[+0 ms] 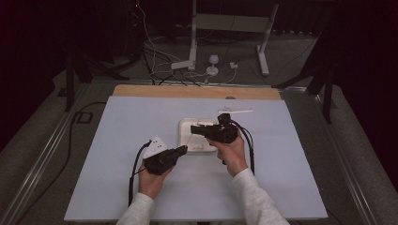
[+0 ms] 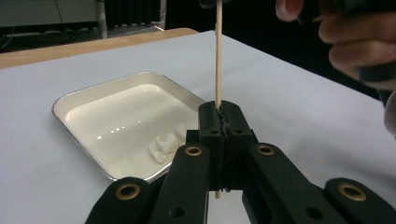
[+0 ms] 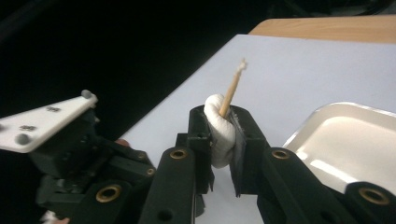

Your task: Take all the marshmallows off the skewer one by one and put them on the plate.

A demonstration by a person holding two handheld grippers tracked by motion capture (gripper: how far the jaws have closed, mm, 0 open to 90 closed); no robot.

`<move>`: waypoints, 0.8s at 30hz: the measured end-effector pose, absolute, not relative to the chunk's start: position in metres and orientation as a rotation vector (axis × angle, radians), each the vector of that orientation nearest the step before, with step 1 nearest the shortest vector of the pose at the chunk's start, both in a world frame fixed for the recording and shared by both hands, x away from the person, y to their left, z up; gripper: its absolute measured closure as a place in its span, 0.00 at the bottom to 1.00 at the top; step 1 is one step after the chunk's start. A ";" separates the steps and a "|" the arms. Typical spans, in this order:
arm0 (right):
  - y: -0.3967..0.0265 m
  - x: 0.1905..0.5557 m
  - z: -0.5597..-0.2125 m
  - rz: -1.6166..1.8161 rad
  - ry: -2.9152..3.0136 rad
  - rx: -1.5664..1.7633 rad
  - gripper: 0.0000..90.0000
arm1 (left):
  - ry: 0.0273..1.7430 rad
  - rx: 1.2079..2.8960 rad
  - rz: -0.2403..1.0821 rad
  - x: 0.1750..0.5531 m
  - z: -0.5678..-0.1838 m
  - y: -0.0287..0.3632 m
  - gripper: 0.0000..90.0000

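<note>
left gripper (image 2: 223, 122) clamps skewer (image 2: 218, 56) | right gripper (image 3: 224, 128) clamps marshmallow (image 3: 221, 133)

- The right gripper (image 3: 224, 135) has its two black fingers (image 3: 200, 140) pressed on a white marshmallow (image 3: 222, 135).
- A wooden skewer (image 3: 232, 93) runs through the marshmallow and rises tilted, its tip whitish.
- A white tray (image 3: 345, 140) sits at right on the pale blue worktop (image 3: 289, 70).
- The left gripper (image 3: 70, 149), with its pale plate (image 3: 44, 122), sits at left.

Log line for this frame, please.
left claw: shut on skewer | right claw: shut on marshmallow, skewer through it | tray: one marshmallow left
</note>
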State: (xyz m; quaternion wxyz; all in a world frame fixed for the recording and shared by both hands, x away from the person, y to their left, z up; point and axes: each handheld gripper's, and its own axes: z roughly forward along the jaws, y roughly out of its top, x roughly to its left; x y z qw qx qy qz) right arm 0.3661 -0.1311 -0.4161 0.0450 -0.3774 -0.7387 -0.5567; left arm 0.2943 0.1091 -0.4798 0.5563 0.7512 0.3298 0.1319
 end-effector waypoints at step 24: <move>-0.145 0.375 -0.398 -1.778 -2.196 -1.236 0.90 | 0.779 1.831 0.369 0.295 -0.485 0.113 1.00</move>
